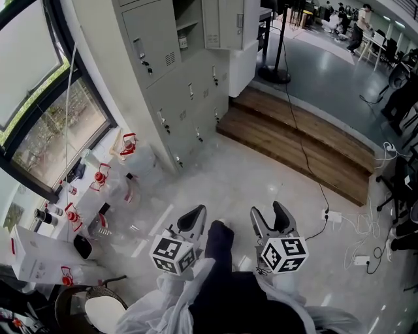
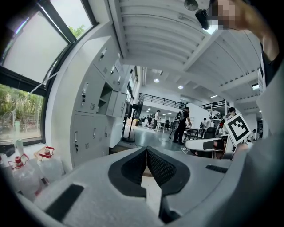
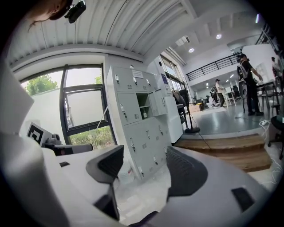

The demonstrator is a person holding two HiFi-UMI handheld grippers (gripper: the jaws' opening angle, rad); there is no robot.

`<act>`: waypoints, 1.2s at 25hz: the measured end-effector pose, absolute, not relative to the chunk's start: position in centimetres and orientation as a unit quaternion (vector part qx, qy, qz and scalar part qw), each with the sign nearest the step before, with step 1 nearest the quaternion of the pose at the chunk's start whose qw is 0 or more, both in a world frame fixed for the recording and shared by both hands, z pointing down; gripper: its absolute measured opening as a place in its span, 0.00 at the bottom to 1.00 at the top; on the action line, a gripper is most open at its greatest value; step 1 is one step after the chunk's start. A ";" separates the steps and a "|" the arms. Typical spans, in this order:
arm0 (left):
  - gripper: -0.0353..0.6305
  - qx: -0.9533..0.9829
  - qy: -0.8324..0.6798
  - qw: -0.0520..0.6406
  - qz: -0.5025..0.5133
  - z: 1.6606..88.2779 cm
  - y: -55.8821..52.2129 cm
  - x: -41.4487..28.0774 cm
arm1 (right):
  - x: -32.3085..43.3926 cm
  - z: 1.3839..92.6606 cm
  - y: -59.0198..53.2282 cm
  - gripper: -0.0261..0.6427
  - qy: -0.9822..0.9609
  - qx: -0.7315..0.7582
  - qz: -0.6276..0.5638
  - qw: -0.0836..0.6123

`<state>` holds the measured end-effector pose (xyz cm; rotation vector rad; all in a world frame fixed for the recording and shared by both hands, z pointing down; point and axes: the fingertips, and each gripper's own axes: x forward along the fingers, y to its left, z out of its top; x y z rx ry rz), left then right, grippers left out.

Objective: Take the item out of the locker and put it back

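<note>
Where the grey locker bank [image 1: 176, 85] has one upper compartment [image 1: 189, 19] open, both claws hang well apart from it. The left gripper [image 1: 196, 214] has its jaws pressed together on nothing. The right gripper [image 1: 269, 215] has its jaws spread and empty. A small item [image 1: 183, 42], too small to identify, sits inside that compartment.

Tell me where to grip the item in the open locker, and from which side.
Probably grip the small item across its sides, coming straight in from the front: it stands in the open compartment, walled on every other side, with the door swung aside. Its shape is too small to tell.
</note>
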<state>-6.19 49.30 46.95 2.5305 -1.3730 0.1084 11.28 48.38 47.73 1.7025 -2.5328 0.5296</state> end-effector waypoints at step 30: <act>0.06 0.876 -0.468 0.112 0.023 43.6 22.0 -5.7 | 11.1 46.1 22.0 0.76 -0.830 0.531 0.164 0.053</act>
